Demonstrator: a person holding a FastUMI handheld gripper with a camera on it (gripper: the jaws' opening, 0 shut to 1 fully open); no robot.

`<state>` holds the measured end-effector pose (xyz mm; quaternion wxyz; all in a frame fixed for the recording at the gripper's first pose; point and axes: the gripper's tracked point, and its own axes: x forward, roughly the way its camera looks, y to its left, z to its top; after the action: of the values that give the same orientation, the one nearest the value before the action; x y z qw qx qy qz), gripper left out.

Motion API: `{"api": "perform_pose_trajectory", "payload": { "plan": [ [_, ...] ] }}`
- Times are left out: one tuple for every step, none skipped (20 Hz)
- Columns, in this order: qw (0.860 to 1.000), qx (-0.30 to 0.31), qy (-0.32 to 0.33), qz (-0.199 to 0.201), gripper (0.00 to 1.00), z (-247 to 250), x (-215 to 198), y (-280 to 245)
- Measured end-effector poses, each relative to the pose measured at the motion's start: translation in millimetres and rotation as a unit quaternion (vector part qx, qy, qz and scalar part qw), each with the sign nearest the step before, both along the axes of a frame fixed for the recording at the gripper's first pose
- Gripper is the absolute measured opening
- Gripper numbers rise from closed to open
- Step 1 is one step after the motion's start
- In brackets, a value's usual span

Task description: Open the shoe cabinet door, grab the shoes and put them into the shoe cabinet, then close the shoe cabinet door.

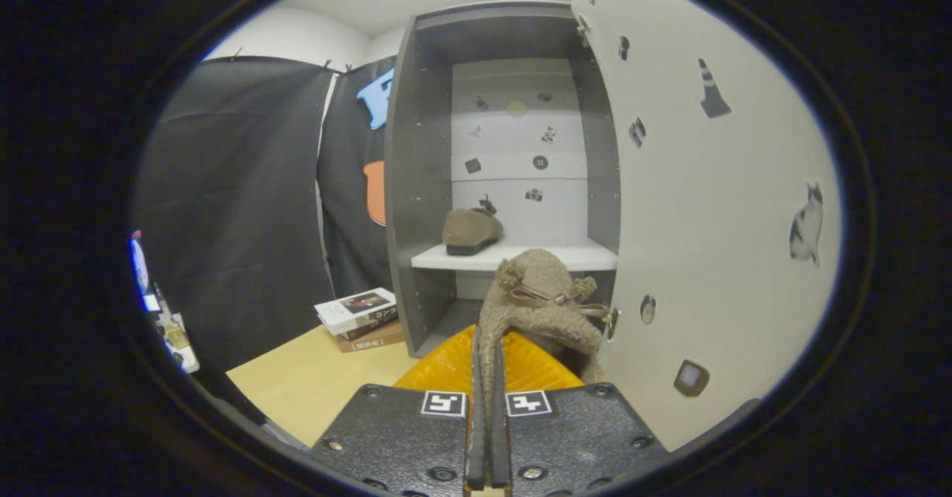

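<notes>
Shoes: one [471,231] shelved, one [541,300] in gripper [488,378].

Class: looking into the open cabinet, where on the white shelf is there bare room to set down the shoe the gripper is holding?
The gripper is shut on the held shoe. On the white shelf, the stretch between the placed shoe and the cabinet's door-side wall is bare. The shelf's other end, by the placed shoe, is crowded.

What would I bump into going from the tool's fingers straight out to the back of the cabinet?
Tool, shut on the fuzzy shoe → white shelf → second shoe sitting on it → cabinet back wall with its little stickers.
</notes>
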<state>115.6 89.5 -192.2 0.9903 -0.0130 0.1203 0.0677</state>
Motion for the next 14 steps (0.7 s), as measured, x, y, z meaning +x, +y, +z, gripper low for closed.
{"api": "perform_pose_trajectory", "payload": {
  "plan": [
    [1.000,-0.002,-0.001,-0.006,0.07,10.8,7.0,-3.1],
    [1.000,0.000,-0.006,-0.014,0.07,24.3,15.1,-6.4],
    [1.000,-0.004,-0.007,-0.023,0.06,31.0,23.4,-10.9],
    [0.999,-0.012,-0.010,-0.028,0.06,47.8,26.9,-13.2],
    [0.999,-0.017,-0.014,-0.035,0.07,57.7,36.7,-11.9],
    [0.999,-0.021,-0.019,-0.036,0.07,68.5,41.7,-9.9],
    [0.999,-0.023,-0.027,-0.040,0.07,82.8,48.7,-8.8],
    [0.998,-0.025,-0.032,-0.042,0.07,94.7,53.9,-6.6],
    [0.998,-0.029,-0.037,-0.046,0.07,107.3,61.1,-5.4],
    [0.997,-0.037,-0.042,-0.051,0.07,120.4,68.1,-4.9],
    [0.996,-0.042,-0.047,-0.057,0.07,130.8,76.3,-4.4],
    [0.996,-0.048,-0.053,-0.060,0.07,142.1,84.4,-1.9],
    [0.995,-0.053,-0.063,-0.063,0.07,155.2,95.5,-0.3],
    [0.994,-0.054,-0.068,-0.067,0.07,164.3,104.2,1.7]
  ]
}}
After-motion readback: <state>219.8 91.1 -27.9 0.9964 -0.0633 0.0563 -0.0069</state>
